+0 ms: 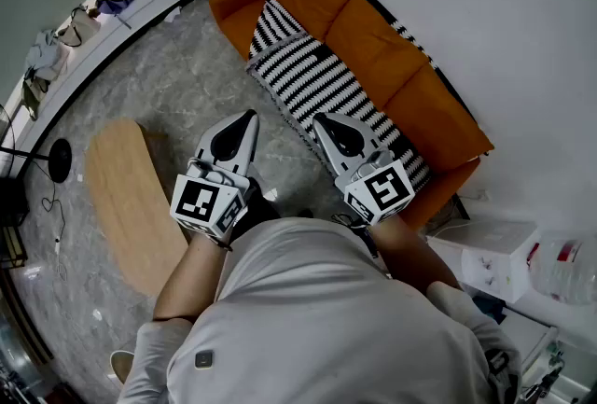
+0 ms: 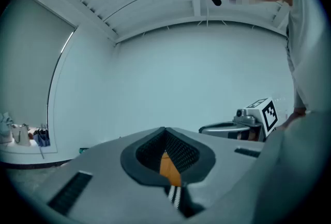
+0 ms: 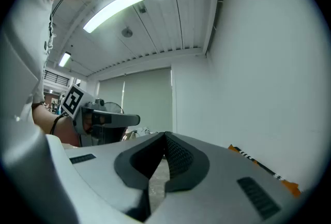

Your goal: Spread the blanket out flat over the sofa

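Note:
An orange sofa point(image 1: 373, 38) stands against the white wall. A black-and-white striped blanket point(image 1: 317, 80) lies along its seat and hangs over the front edge; a striped strip also shows behind the backrest. My left gripper point(image 1: 250, 116) and my right gripper point(image 1: 320, 119) are held level side by side in front of the sofa, over the floor and the blanket's front edge. Both are shut and hold nothing. In the left gripper view the left gripper point(image 2: 165, 137) shows a sliver of the sofa point(image 2: 168, 166) through its shut jaws. The right gripper point(image 3: 165, 140) points along the wall.
An oval wooden table point(image 1: 126, 206) stands on the grey floor to my left. A lamp base point(image 1: 58, 160) with a cable sits beyond it. White boxes point(image 1: 494, 257) stand at the sofa's right end. Bags point(image 1: 79, 24) lie by the far left wall.

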`<control>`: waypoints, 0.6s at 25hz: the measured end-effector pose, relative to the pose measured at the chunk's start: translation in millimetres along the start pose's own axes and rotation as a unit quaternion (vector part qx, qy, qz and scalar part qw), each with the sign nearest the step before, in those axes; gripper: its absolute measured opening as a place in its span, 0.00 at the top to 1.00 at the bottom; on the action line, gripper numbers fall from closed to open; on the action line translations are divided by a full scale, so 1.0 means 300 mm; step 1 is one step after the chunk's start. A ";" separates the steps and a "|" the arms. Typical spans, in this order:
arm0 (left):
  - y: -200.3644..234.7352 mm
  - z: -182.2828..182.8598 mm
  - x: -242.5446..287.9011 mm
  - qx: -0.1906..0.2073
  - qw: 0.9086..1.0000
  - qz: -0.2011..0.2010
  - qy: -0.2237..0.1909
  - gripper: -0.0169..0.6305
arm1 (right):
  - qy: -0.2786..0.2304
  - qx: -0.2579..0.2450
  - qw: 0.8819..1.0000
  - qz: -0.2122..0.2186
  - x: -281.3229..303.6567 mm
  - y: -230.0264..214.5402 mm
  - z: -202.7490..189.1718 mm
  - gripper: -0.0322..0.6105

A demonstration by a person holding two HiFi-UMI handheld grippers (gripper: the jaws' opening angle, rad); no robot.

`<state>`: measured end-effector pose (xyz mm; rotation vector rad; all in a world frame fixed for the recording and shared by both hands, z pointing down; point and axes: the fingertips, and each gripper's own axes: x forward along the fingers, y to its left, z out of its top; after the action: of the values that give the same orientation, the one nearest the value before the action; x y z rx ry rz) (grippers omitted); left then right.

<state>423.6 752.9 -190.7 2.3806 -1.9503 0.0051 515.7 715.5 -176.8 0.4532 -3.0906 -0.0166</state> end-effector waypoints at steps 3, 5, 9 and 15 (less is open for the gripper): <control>0.014 -0.002 -0.001 -0.001 1.000 0.001 0.003 0.96 | 0.000 -0.001 1.000 0.000 0.013 0.002 0.003 0.91; 0.021 -0.003 -0.005 -0.001 1.000 0.000 0.004 0.96 | 0.001 -0.001 1.000 0.000 0.018 0.005 0.004 0.91; 0.050 -0.002 -0.003 -0.005 1.000 0.002 0.004 0.96 | 0.000 0.000 1.000 -0.004 0.035 -0.003 0.008 0.91; 0.118 -0.022 0.007 -0.012 1.000 0.003 0.007 0.96 | 0.001 0.001 1.000 -0.009 0.085 -0.014 -0.006 0.91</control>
<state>389.6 744.3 -182.4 2.3542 -1.9414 -0.0015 492.5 704.0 -174.6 0.4815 -3.0852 -0.0126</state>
